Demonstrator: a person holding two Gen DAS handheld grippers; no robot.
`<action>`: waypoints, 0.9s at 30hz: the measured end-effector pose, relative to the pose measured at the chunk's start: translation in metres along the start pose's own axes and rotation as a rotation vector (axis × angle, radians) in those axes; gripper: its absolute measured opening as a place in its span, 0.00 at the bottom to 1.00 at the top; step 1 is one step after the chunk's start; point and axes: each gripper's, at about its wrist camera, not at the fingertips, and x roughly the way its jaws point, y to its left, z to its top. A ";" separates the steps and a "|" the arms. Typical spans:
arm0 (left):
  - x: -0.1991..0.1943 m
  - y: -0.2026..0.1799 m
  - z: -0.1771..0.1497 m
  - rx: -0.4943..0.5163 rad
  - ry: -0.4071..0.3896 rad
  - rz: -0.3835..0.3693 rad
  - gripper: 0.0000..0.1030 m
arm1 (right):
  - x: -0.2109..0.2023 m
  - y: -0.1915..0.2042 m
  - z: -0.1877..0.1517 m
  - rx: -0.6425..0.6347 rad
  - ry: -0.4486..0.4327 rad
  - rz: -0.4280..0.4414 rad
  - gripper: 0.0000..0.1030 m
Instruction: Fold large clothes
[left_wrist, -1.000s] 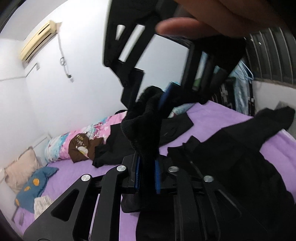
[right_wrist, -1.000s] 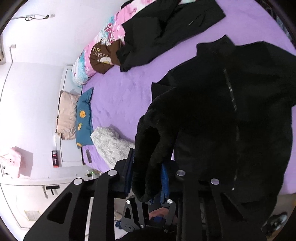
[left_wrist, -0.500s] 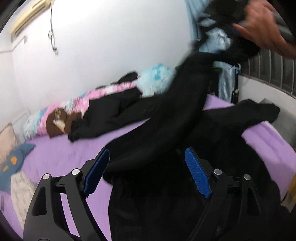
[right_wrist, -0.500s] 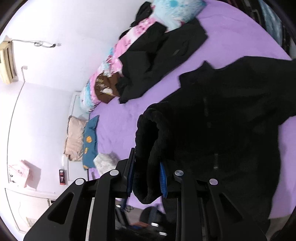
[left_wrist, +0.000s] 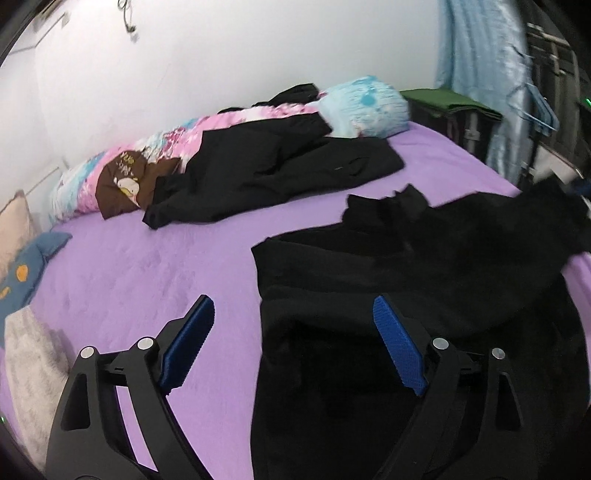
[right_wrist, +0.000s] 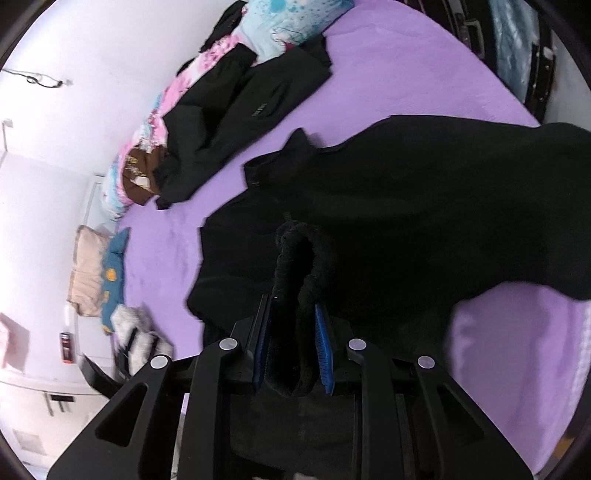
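Black fleece jacket (left_wrist: 424, 266) lies spread on the purple bedsheet (left_wrist: 147, 266), on the near right part of the bed; collar points toward the wall, one sleeve runs off to the right. Fabric is dark and partly blurred, so which way the front faces is hard to say.

Right gripper (right_wrist: 293, 350): its blue pads (right_wrist: 323, 347) are pressed together on a rolled, thick edge of the jacket, probably a cuff or hem. The pinched fold stands up between the fingers, raised off the rest of the garment, which stays flat on the sheet beyond.

Left gripper (left_wrist: 295, 343): fingers spread wide apart, having just been opening. Nothing is pinched. It hovers above the jacket's left edge; one pad is seen over bare sheet, the other over black fabric.

Farther back, near the wall: a second black garment (left_wrist: 273, 173) lies crumpled, apart from the jacket, partly over a pink and blue patterned bolster (left_wrist: 155, 147). A brown item with a cartoon print (left_wrist: 125, 184) rests on that bolster's left end. A light blue pillow (left_wrist: 365, 107) sits at the right end.

Left side of bed: a teal cushion with orange spots (left_wrist: 22, 277), a beige pillow (left_wrist: 14, 221), a grey fuzzy cloth (left_wrist: 33, 350).
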 end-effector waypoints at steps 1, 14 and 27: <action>0.007 0.001 0.004 0.000 0.001 0.008 0.82 | 0.004 -0.005 0.003 -0.013 0.004 -0.021 0.21; 0.125 -0.007 -0.007 0.043 0.155 0.059 0.83 | 0.075 -0.089 -0.014 -0.056 0.084 -0.331 0.24; 0.178 0.011 -0.050 -0.149 0.369 0.016 0.95 | 0.043 -0.035 -0.050 -0.147 -0.111 -0.068 0.79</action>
